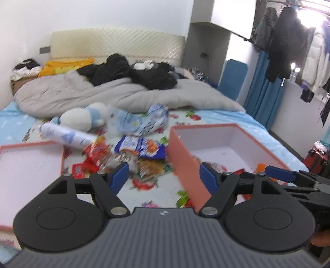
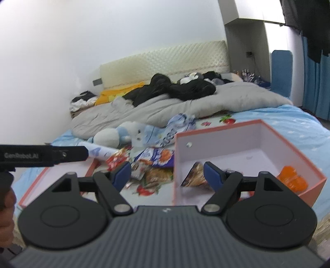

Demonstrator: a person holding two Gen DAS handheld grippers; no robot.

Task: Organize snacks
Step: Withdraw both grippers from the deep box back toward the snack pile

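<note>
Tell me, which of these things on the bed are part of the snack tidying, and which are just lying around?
Part of the job: snack packets, pink box already holding an orange packet, box lid.

Just lying about: plush toy, grey duvet, black clothes, hanging coats.

White walls [image 1: 103, 14], cream padded headboard [image 1: 117, 44], grey duvet [image 1: 82, 92], blue curtain [image 1: 262, 99] beside hanging coats [image 1: 288, 45]

"GenRobot.AI" is printed on the left tongs [image 2: 61, 155].
</note>
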